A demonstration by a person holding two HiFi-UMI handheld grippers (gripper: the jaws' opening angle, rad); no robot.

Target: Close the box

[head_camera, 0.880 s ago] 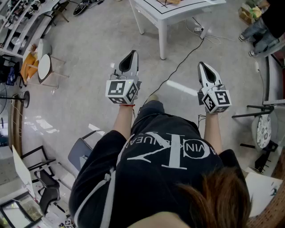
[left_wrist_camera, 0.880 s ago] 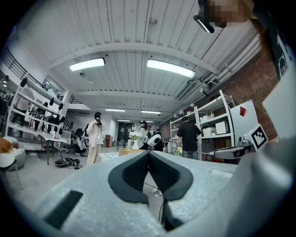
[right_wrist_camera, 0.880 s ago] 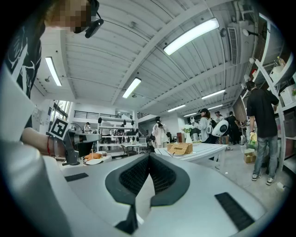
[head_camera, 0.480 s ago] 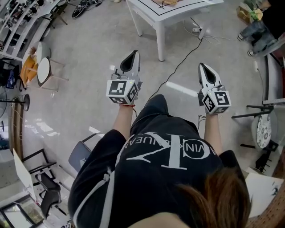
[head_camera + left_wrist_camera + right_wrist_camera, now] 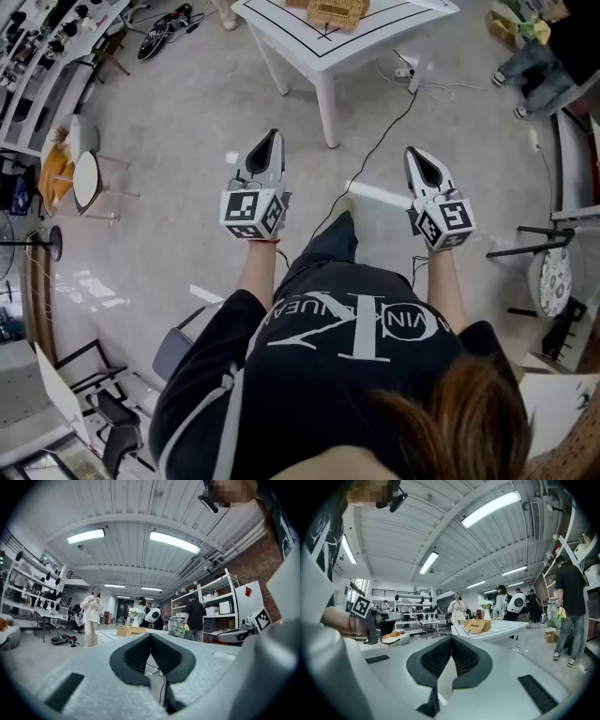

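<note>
A woven wicker box (image 5: 336, 11) sits on a white table (image 5: 281, 30) at the top of the head view, well ahead of both grippers. The left gripper view shows the box (image 5: 130, 630) far off; so does the right gripper view, with the box (image 5: 477, 626) on the table (image 5: 506, 630). My left gripper (image 5: 273, 134) is held level over the floor, its pads together and nothing between them. My right gripper (image 5: 417, 152) is beside it, also shut and empty. The pads meet at each tip: left gripper (image 5: 150, 634), right gripper (image 5: 450, 637).
A black cable (image 5: 375, 141) runs across the floor to a power strip (image 5: 405, 71) by the table leg. A small round side table (image 5: 86, 178) stands at the left, a metal stand (image 5: 553, 272) at the right. Several people (image 5: 457, 606) stand around the table.
The table and the box have come further into the head view and look nearer in both gripper views. Both grippers stay shut and level in front of the body.
</note>
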